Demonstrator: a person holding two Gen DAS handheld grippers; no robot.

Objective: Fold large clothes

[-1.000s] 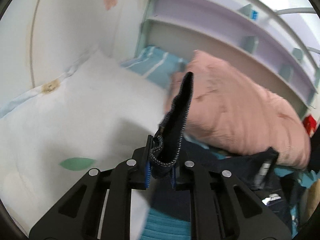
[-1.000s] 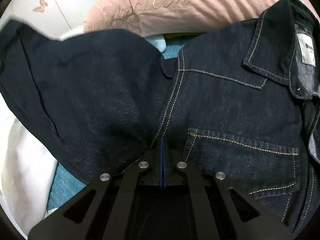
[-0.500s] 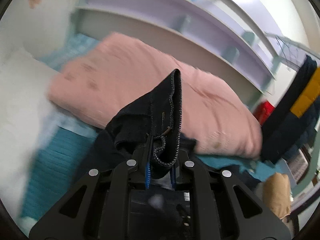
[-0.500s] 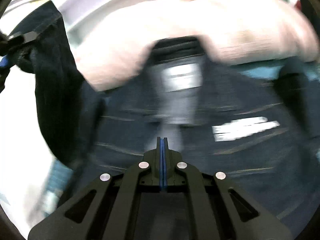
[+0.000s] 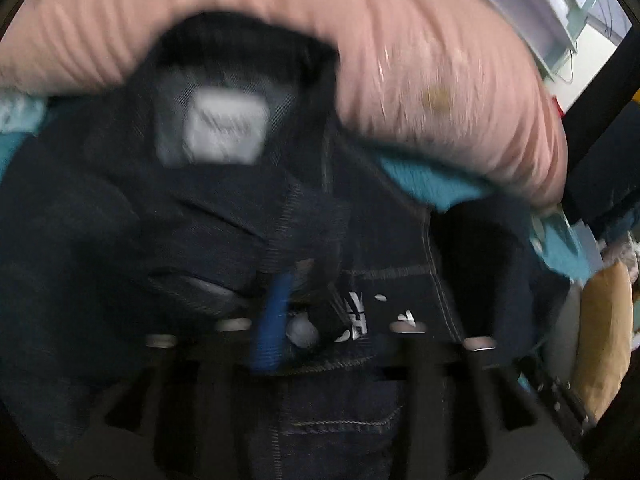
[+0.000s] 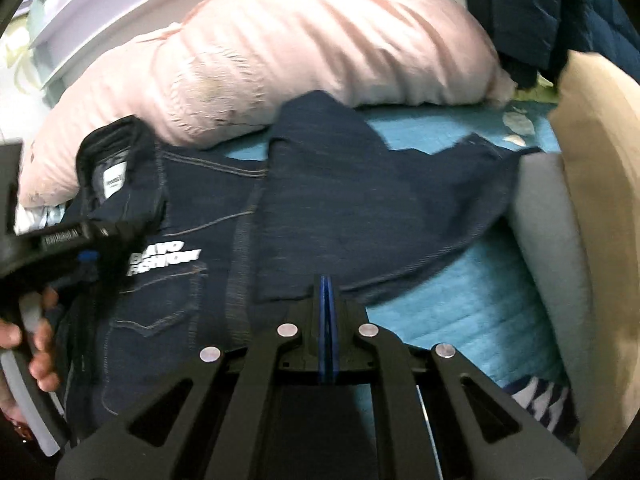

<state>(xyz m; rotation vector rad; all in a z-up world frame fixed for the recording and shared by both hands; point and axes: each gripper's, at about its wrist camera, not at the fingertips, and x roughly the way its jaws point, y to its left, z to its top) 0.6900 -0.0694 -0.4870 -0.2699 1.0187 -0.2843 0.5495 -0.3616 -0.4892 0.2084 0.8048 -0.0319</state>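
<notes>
A dark denim jacket (image 6: pixel 312 208) lies on the teal bedspread (image 6: pixel 472 280), its collar and white label (image 6: pixel 114 178) to the left, white chest lettering (image 6: pixel 164 258) below. Its right sleeve (image 6: pixel 460 184) lies spread to the right. My right gripper (image 6: pixel 327 284) is shut, its tips at the sleeve's lower edge; I cannot tell if cloth is pinched. My left gripper (image 5: pixel 296 312) is over the jacket's chest, blurred, with denim folds (image 5: pixel 304 216) bunched at its blue pads (image 5: pixel 272 320). It also shows in the right wrist view (image 6: pixel 86 258), held by a hand.
A big pink pillow (image 6: pixel 304 52) lies behind the jacket, also in the left wrist view (image 5: pixel 420 60). A tan cushion (image 6: pixel 600 184) and grey padding (image 6: pixel 548 232) stand at the right. Dark clothes (image 6: pixel 552 12) hang at top right. Lilac shelves (image 5: pixel 532 4) run behind the bed.
My left gripper has swung right and down from the white bedding onto the jacket's chest, carrying the cuff. My right gripper has moved right, from the chest pocket to the right sleeve.
</notes>
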